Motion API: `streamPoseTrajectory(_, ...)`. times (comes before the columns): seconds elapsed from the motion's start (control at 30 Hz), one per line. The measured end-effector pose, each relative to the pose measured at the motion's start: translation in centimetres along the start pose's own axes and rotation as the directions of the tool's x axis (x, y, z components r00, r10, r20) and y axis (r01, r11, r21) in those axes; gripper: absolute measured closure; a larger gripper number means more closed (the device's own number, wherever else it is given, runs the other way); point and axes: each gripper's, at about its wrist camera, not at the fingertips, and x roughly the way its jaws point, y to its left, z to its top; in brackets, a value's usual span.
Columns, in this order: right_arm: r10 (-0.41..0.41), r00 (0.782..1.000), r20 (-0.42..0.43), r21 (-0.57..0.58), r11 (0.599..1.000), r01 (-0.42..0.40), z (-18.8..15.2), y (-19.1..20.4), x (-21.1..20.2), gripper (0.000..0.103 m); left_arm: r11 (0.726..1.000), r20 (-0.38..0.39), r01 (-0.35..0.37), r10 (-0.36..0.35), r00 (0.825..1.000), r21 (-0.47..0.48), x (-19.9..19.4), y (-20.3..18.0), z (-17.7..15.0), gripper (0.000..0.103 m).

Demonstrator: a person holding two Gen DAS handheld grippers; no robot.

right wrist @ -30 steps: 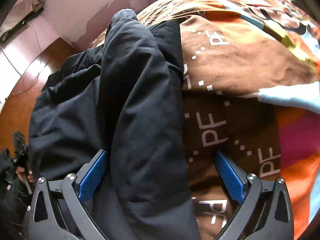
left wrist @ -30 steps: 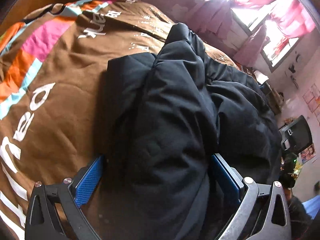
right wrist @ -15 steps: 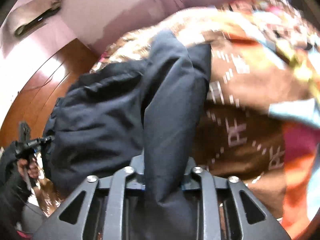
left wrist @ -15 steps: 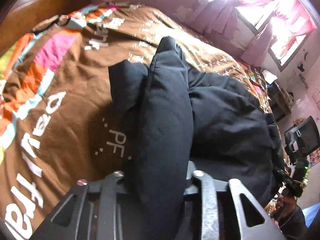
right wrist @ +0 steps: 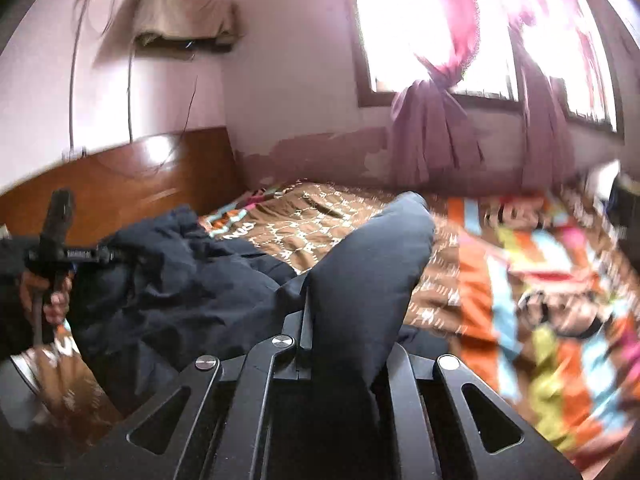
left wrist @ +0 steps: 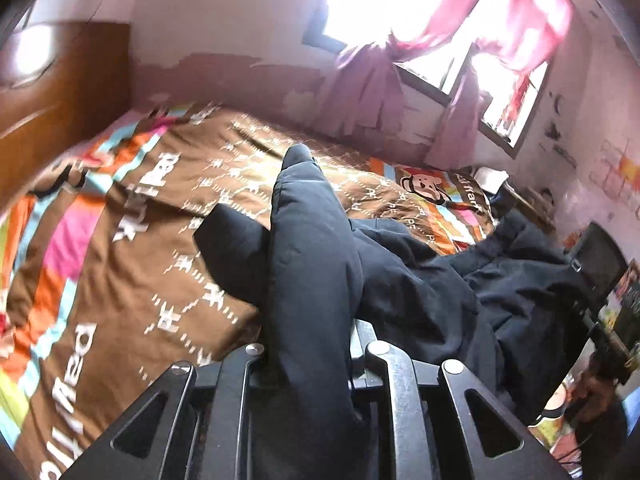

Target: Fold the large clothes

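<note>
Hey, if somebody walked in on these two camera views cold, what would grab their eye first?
Probably the black padded jacket, a puffy fold of it clamped in each gripper, left gripper and right gripper alike, rising up the middle of both views. Under it spreads a loud brown bedspread with white lettering and bright stripes. Behind, pink curtains hang against glaring windows.
</note>
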Motion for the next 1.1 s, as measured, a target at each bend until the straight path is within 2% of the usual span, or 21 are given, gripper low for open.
streamPoseTrajectory(0.13, -0.003, 0.991, -0.131, 0.013, 1.0, 0.005, -0.7, -0.4, 2.6, 0.096, 1.0, -0.036, -0.025, 0.025, 0.999, -0.004, 1.7, -0.6, -0.4, 0.087)
streamPoseTrajectory(0.23, 0.0, 0.979, -0.204, 0.097, 0.995, 0.02, -4.2, -2.4, 3.0, 0.094, 0.999, -0.08, -0.044, 0.046, 0.996, 0.022, 2.3, 0.6, -2.0, 0.087)
streamPoseTrajectory(0.33, 0.02, 0.958, -0.286, 0.223, 0.974, 0.047, -7.9, -5.1, 4.1, 0.09, 0.998, -0.149, -0.056, 0.059, 0.987, 0.025, 3.2, 2.2, -4.0, 0.086)
streamPoseTrajectory(0.37, 0.015, 0.95, -0.312, 0.25, 0.966, 0.067, -9.2, -6.0, 4.4, 0.085, 0.998, -0.176, -0.063, 0.067, 0.982, 0.027, 3.7, 2.8, -4.8, 0.085)
streamPoseTrajectory(0.4, 0.011, 0.942, -0.335, 0.273, 0.958, 0.085, -10.4, -6.8, 4.9, 0.073, 0.997, -0.196, -0.076, 0.081, 0.977, 0.032, 4.1, 3.3, -5.8, 0.084)
streamPoseTrajectory(0.43, 0.016, 0.936, -0.353, 0.301, 0.949, 0.097, -11.5, -7.4, 5.1, 0.069, 0.996, -0.207, -0.082, 0.087, 0.975, 0.03, 4.3, 3.7, -6.3, 0.082)
streamPoseTrajectory(0.5, 0.039, 0.927, -0.373, 0.36, 0.927, 0.106, -13.5, -8.6, 5.6, 0.051, 0.995, -0.227, -0.098, 0.098, 0.969, 0.015, 4.8, 4.7, -7.4, 0.07)
streamPoseTrajectory(0.63, 0.095, 0.925, -0.367, 0.427, 0.901, 0.077, -15.7, -9.7, 6.5, 0.036, 0.989, -0.265, -0.139, 0.12, 0.957, -0.054, 5.7, 7.1, -8.9, 0.044)
streamPoseTrajectory(0.7, 0.134, 0.918, -0.374, 0.446, 0.893, 0.051, -16.4, -9.7, 7.7, 0.029, 0.983, -0.269, -0.167, 0.143, 0.953, -0.069, 6.0, 8.5, -9.3, 0.014)
streamPoseTrajectory(0.77, 0.187, 0.911, -0.367, 0.476, 0.879, 0.011, -17.0, -10.1, 8.7, 0.029, 0.984, -0.26, -0.152, 0.124, 0.958, -0.091, 6.2, 9.6, -9.7, 0.005)
streamPoseTrajectory(0.87, 0.293, 0.889, -0.353, 0.559, 0.828, -0.051, -18.2, -10.2, 10.5, 0.028, 0.984, -0.288, -0.075, 0.026, 0.957, -0.159, 7.2, 11.2, -10.1, 0.0)
streamPoseTrajectory(0.97, 0.366, 0.871, -0.328, 0.651, 0.756, -0.073, -19.9, -10.6, 11.8, 0.026, 0.977, -0.309, 0.006, -0.073, 0.948, -0.212, 8.5, 12.0, -10.5, 0.0)
streamPoseTrajectory(1.03, 0.377, 0.873, -0.311, 0.675, 0.734, -0.076, -20.3, -10.1, 11.9, 0.031, 0.976, -0.314, 0.052, -0.118, 0.942, -0.211, 9.0, 11.8, -10.6, 0.005)
streamPoseTrajectory(1.07, 0.362, 0.876, -0.32, 0.662, 0.746, -0.067, -20.2, -9.6, 11.8, 0.041, 0.973, -0.313, 0.079, -0.146, 0.938, -0.215, 9.0, 11.5, -10.5, 0.023)
streamPoseTrajectory(1.1, 0.358, 0.877, -0.32, 0.654, 0.753, -0.069, -20.0, -9.2, 11.5, 0.053, 0.968, -0.311, 0.11, -0.178, 0.933, -0.226, 9.0, 11.0, -10.5, 0.035)
